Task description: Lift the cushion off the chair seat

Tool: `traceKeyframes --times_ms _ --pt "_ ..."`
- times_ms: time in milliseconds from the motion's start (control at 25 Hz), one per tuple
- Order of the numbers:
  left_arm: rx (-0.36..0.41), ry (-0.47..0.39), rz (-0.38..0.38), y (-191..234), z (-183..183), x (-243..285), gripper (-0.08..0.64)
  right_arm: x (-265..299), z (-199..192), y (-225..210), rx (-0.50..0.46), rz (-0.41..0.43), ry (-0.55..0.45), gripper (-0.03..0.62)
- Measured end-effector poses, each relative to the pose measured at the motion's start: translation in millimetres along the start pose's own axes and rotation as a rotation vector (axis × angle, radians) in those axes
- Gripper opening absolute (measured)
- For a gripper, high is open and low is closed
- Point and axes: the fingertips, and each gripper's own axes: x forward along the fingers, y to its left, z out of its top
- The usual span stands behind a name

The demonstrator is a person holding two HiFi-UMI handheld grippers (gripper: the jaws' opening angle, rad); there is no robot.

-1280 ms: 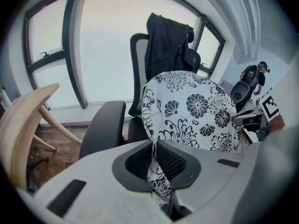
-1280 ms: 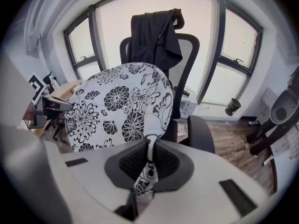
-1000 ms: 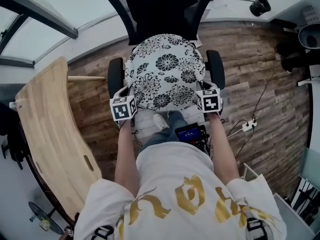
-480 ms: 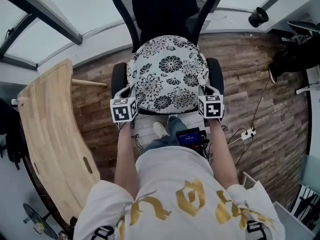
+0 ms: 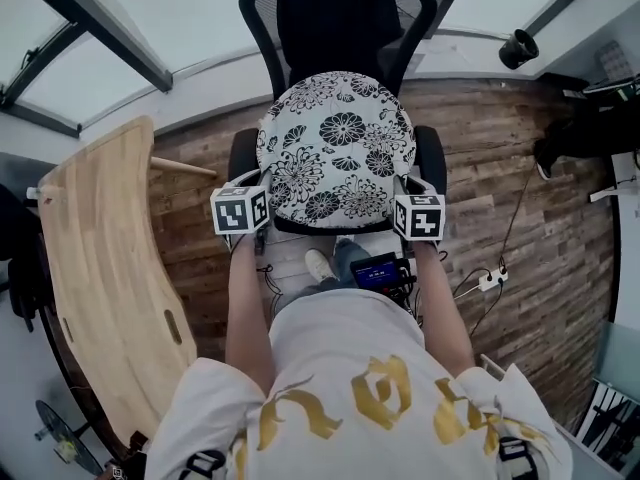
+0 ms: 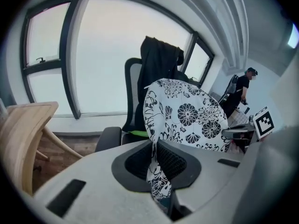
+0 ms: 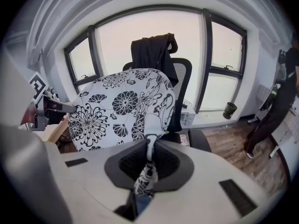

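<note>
A round white cushion [image 5: 338, 148] with black flower print hangs above the seat of a black office chair [image 5: 340, 28], raised between both grippers. My left gripper [image 5: 256, 208] is shut on the cushion's near left edge, and the fabric [image 6: 154, 164] shows pinched between its pads. My right gripper [image 5: 404, 206] is shut on the near right edge, with cloth [image 7: 147, 169] squeezed between its pads. In both gripper views the cushion [image 6: 187, 113] [image 7: 121, 108] stands tilted up in front of the chair back, which has a dark jacket [image 7: 152, 50] draped over it. The seat itself is mostly hidden.
The chair's two armrests [image 5: 241, 153] [image 5: 430, 153] flank the cushion. A curved wooden board [image 5: 105, 268] lies on the left. Cables and a power strip [image 5: 490, 280] sit on the wood floor at right. Another person [image 6: 240, 90] stands at the far right near the windows.
Both grippers have carried the cushion slightly up and away from me; it now hangs higher before the chair back. The jaws stayed shut on its edges.
</note>
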Motion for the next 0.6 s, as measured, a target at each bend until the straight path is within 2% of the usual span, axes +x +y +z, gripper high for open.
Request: traceKeyframes --times_ms 240,600 --pt "0.0 -0.033 0.003 -1.1 4.1 -10.0 0.028 -11.4 14.6 1.8 -0.021 -0.017 -0.052 0.028" --pt "0.006 -0.036 0.0 -3.5 3.2 -17.0 0.028 -20.9 10.4 1.6 -0.01 -0.024 -0.053 0.026"
